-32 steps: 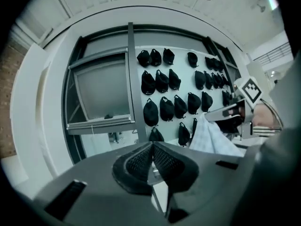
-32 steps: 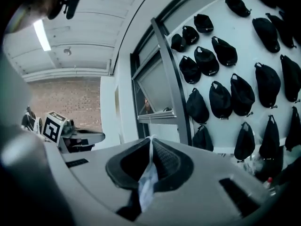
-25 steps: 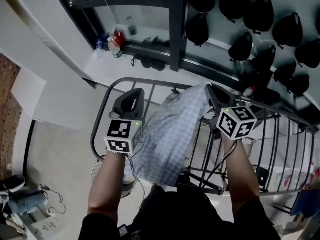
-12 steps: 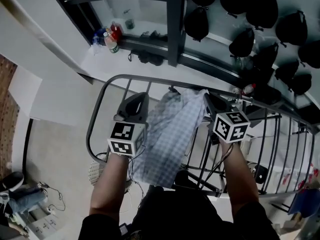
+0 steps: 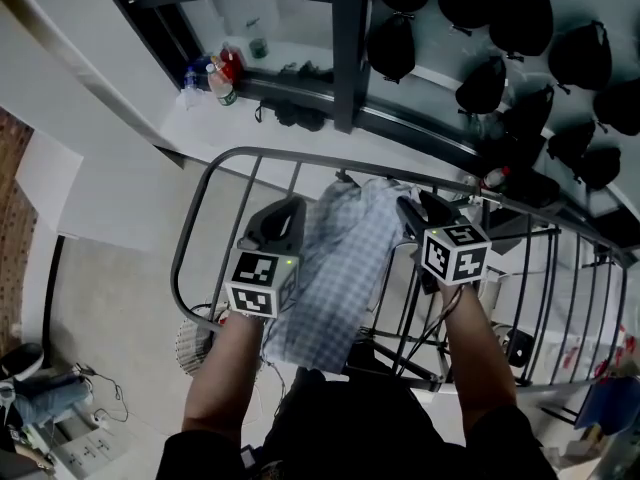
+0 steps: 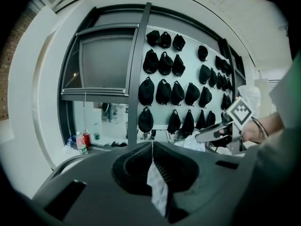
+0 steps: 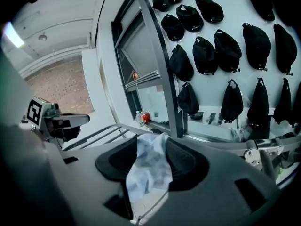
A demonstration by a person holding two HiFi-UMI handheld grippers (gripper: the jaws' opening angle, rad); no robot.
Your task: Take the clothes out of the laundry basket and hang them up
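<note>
**Right claw letting go, shirt now laid on the rack**

My left claw is clamped tight on a thin fold of the checked shirt, same as a second ago. The shirt has come down and forward since then. It was held up between the two claws. Now its top edge lies over the top rail of the drying rack, and the rest hangs down on my side, between the claws. My right claw was pinched on the shirt, and its jaws are opening now. Bunched cloth sits between them but looks loose, not squeezed.

My read: this item is at the release step. The right side is being freed and the left still has to let go. The cloth is bunched near the right, so it probably needs spreading.

There's no table-like surface here, so the rack is the only support. It has grey metal rails, a curved corner at left, and more rails running off right. The room has pale floor at left. A window ledge with bottles is at upper left. A dark pillar stands mid-frame, and a white wall full of black caps is at right.
</note>
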